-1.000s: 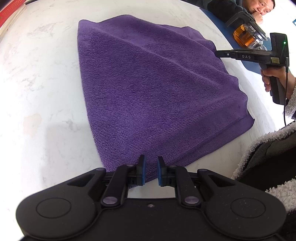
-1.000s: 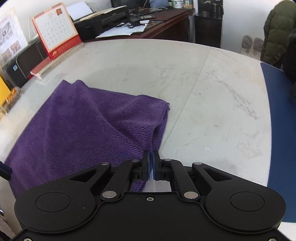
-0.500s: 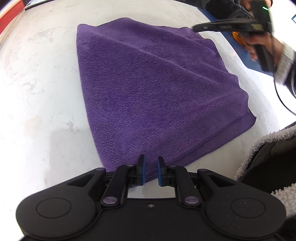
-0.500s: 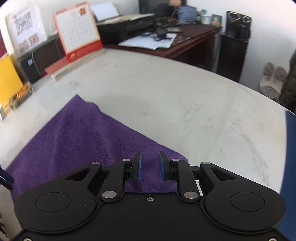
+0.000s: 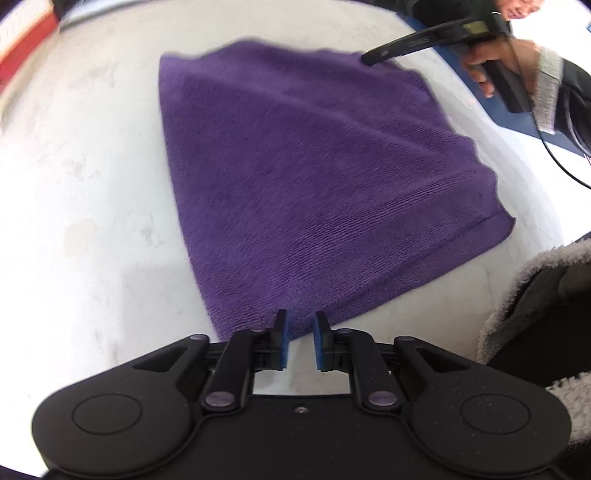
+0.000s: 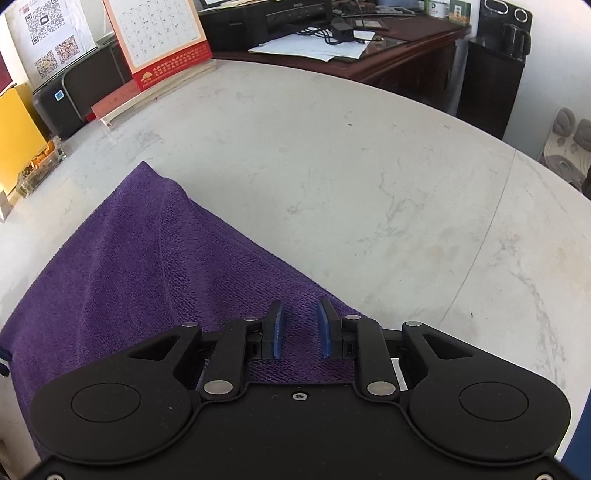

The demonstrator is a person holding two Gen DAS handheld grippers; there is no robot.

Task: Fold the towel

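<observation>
The towel (image 5: 317, 184) lies on the white marble table (image 5: 85, 177), already doubled over, with stacked edges along its right side. In my left wrist view, my left gripper (image 5: 298, 341) sits just off the near corner, its blue pads parted with nothing between them. The right gripper (image 5: 413, 44) shows at the far edge, hovering by the far corner; from here I cannot tell how its jaws stand. This view is a bit smeared, so I would settle before closing.

In my right wrist view, the right gripper (image 6: 298, 332) is over the towel's (image 6: 147, 266) corner, pads apart and empty, the cloth lying flat under them. A calendar (image 6: 159, 33) and clutter sit well away at the table's (image 6: 369, 166) far rim.

For the next fold I judge both corners should be pinched through all layers together, low to the table, then lifted evenly so the stack does not slide apart.
</observation>
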